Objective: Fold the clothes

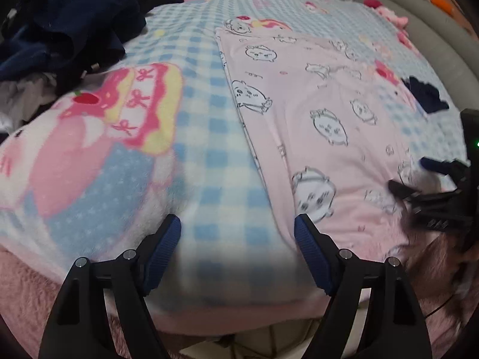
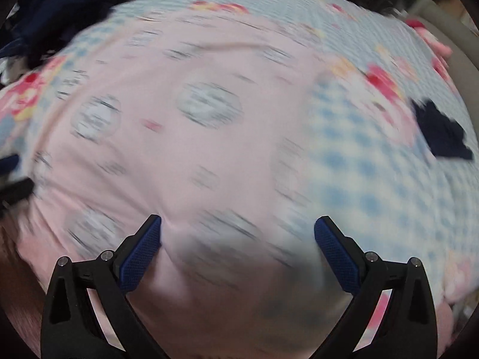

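Both grippers, left and right, spread wide, empty, over flat pink cartoon-print garment; next, probably pinching its near hem to fold.

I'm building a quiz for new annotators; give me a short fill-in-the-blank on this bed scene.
1. The garment spread flat on the checked blanket is ____ in colour.
2. Both the left tongs and the right tongs stand ____.
3. The heap of dark clothes lies to the garment's ____ in the left wrist view.

Missing words: pink; open; left
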Motion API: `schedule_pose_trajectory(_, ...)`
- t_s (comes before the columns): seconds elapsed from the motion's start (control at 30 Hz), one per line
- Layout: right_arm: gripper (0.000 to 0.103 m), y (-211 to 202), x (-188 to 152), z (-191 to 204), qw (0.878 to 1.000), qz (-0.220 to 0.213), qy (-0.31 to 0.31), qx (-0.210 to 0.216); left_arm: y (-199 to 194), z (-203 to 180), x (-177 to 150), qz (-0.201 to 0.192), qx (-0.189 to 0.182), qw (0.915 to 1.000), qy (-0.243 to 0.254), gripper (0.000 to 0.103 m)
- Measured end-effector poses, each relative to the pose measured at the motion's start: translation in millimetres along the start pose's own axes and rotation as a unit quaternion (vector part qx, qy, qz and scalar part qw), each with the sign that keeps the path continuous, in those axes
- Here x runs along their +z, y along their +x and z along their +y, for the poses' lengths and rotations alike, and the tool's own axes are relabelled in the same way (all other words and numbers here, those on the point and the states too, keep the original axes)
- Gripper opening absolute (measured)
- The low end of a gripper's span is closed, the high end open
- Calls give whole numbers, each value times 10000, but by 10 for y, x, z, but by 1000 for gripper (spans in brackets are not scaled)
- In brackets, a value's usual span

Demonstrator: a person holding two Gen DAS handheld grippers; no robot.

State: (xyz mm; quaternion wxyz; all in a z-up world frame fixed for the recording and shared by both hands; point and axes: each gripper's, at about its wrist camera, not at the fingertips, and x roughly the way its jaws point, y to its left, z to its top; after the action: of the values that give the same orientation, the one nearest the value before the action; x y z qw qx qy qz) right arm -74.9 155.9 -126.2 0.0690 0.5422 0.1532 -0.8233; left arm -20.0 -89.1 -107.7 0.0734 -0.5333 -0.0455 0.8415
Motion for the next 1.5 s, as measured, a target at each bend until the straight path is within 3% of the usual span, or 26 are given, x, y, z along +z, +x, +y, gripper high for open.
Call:
schedule_pose_trajectory(0.07, 101, -221, -68, -189, 9999, 144, 74, -42, -174, 27, -34, 55, -17, 9999, -107, 80)
schedule_pose_trajectory(0.17, 101, -821, -148, -491, 9987, -119, 495, 3, -449, 172, -77, -52, -110, 9987, -501, 80)
schedule_pose_trajectory(0.3, 102, -1248, -16, -551, 9948, -696, 636, 384, -368, 301, -8, -146, -360, 9963, -769, 80)
schedule_pose_trajectory(0.43, 102, -846, 343, -20, 9952, -637, -224, 711, -42, 196, 245, -205, -271, 9975, -625, 79)
schedule_pose_trajectory(0.53, 102, -447, 564, 419, 9931, -606, -744, 675, 112, 95, 431, -219, -51, 9991, -370, 79)
schedule_pose_trajectory(0.7, 101, 58, 658, 686, 9944, -331, -679, 732, 416, 80, 526, 66, 431, 9990, 27, 79)
schedule_pose_trajectory(0.83, 101, 204, 475, 506, 9986, -121, -261, 445, 368, 122, 491, 130, 559, 9983, 66, 78)
schedule_pose_trajectory(0.9, 102, 216, 354, 310, 9999, -48, -100, 73, 321, 165, 465, 160, 606, 9980, 14, 74)
schedule_pose_trajectory(1.03, 102, 184, 202, -5, 9998, 18, 153, -85, 123, 149, 536, -80, 555, 9984, -58, 73)
schedule_pose_trajectory(1.13, 101, -66, 265, -9, 9992, -358, 159, -13, 8, 171, 667, -403, 183, 9988, -213, 73)
schedule_pose_trajectory(1.2, 101, -173, 361, 61, 9970, -626, 141, 443, 145, 164, 742, -317, 129, 9994, -101, 73)
schedule_pose_trajectory(1.3, 101, -10, 490, 240, 9963, -564, 20, 650, 467, 152, 799, 58, 493, 9988, 48, 74)
schedule_pose_trajectory(1.4, 100, 309, 478, 274, 9996, -236, -144, 94, 449, 318, 773, 198, 811, 9964, -129, 72)
schedule_pose_trajectory(1.47, 100, 326, 378, 57, 9994, -169, 284, 90, 328, 422, 712, 186, 994, 9947, -170, 68)
schedule_pose_trajectory(1.5, 100, 307, 331, -36, 9992, -130, 389, -5, 251, 449, 672, 140, 875, 9959, -209, 68)
